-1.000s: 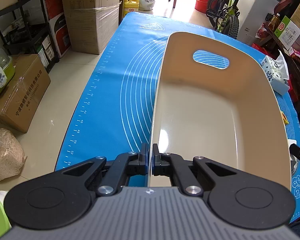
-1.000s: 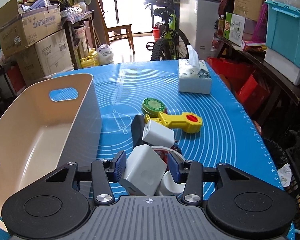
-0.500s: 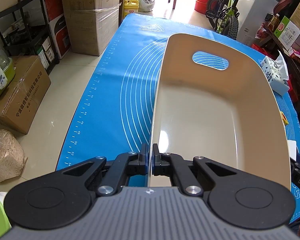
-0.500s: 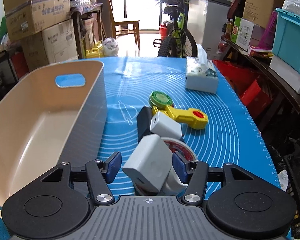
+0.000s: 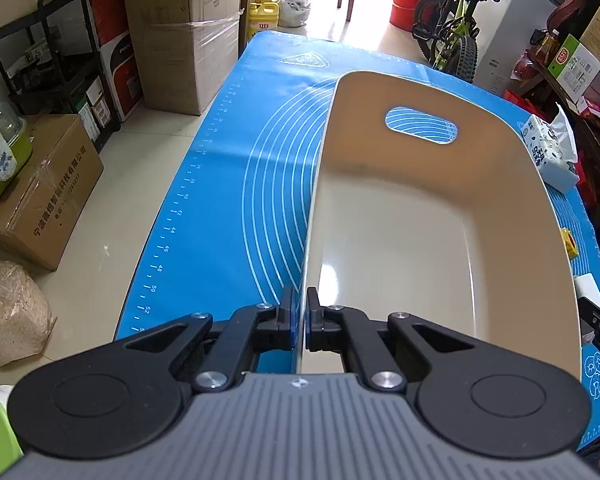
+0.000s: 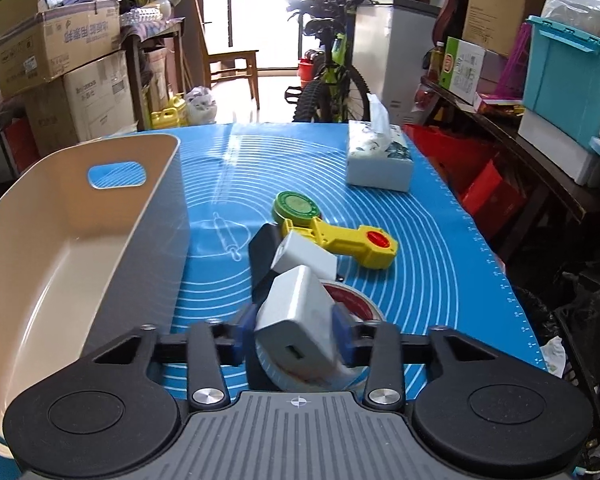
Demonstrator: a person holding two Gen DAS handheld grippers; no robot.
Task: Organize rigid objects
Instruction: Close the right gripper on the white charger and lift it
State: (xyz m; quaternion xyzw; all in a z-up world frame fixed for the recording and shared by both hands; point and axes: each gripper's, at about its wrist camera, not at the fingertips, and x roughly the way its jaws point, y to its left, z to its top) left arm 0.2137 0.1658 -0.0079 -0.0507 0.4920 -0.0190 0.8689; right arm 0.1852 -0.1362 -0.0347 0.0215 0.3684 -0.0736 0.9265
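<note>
Pinching the thin rim of the cream bin [image 5: 432, 216], the left gripper [image 5: 301, 320] is seen closed tight on that rim at 6 o'clock in the left wrist view. One finger is outside the wall and one is inside. The bin is set on the blue mat [image 5: 236, 184], and nothing is seen inside it. A handle hole is cut in its far wall at 12 o'clock.

In the right wrist view, the right gripper [image 6: 294, 330] is placed around a white charger block [image 6: 296, 314]. Its jaws have just been closing, and the blue pads [image 6: 342, 330] are now seen against both sides of the block, so the block is gripped. This part is a little blurred. The block is tilted, with its port turned toward the camera.

Under the block a roll of tape [image 6: 352, 300] is seen. At 12 o'clock from the block, a second white charger [image 6: 304, 258] is leaned on a black block [image 6: 264, 252]. A yellow tool [image 6: 352, 240] with a red button is found at 1 o'clock, touching a green round tin [image 6: 296, 206]. A tissue box [image 6: 380, 160] is set far off at 1 o'clock. The bin is kept at 9 o'clock from the pile.
</note>
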